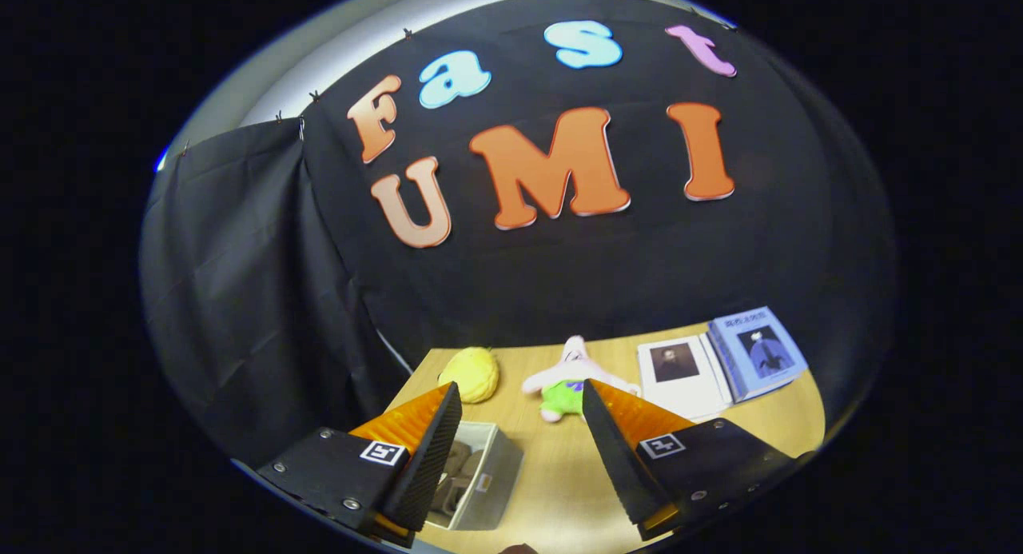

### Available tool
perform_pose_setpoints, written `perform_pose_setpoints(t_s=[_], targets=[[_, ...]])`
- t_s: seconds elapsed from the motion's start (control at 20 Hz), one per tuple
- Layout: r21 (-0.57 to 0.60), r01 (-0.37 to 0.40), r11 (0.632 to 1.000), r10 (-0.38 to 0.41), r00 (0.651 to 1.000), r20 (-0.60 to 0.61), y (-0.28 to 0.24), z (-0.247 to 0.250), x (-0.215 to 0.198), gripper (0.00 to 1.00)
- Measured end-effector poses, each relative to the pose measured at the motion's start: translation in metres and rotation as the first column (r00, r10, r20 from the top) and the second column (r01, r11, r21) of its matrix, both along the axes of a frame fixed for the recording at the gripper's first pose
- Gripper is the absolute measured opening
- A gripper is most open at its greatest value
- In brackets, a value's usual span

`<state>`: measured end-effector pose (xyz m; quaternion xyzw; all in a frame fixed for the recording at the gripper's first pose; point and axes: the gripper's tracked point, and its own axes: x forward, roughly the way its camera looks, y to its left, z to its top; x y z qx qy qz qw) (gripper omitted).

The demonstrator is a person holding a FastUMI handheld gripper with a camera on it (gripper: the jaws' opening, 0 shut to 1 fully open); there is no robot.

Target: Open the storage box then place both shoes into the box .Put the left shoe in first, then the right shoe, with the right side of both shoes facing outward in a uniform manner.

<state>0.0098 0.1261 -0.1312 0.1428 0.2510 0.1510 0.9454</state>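
Observation:
My gripper [521, 396] is held high above the wooden table [559, 490], its two fingers spread wide apart with nothing between them. Below the left finger stands the light grey storage box [491, 482], its top open toward me. Inside it lies a brownish shoe [455, 478], partly hidden by the left finger. Whether a second shoe lies in there I cannot tell.
Beyond the fingers on the table sit a yellow fuzzy ball [471, 372], a pink star-shaped plush with green shorts [569, 376], a white book [682, 376] and a blue book [759, 350]. The black cloth wall rises behind the table.

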Motion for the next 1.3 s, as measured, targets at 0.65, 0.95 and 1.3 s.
perform_pose_setpoints(t_s=[0.65, 0.95, 1.3], targets=[[-0.115, 0.252, 0.961, -0.186, 0.894, 0.407, -0.145, 0.123, 0.011, 0.97], [-0.138, 0.280, 0.950, -0.192, 0.873, 0.448, -0.156, 0.133, 0.003, 0.97], [-0.145, 0.278, 0.950, -0.189, 0.876, 0.444, -0.154, 0.134, -0.007, 0.98]])
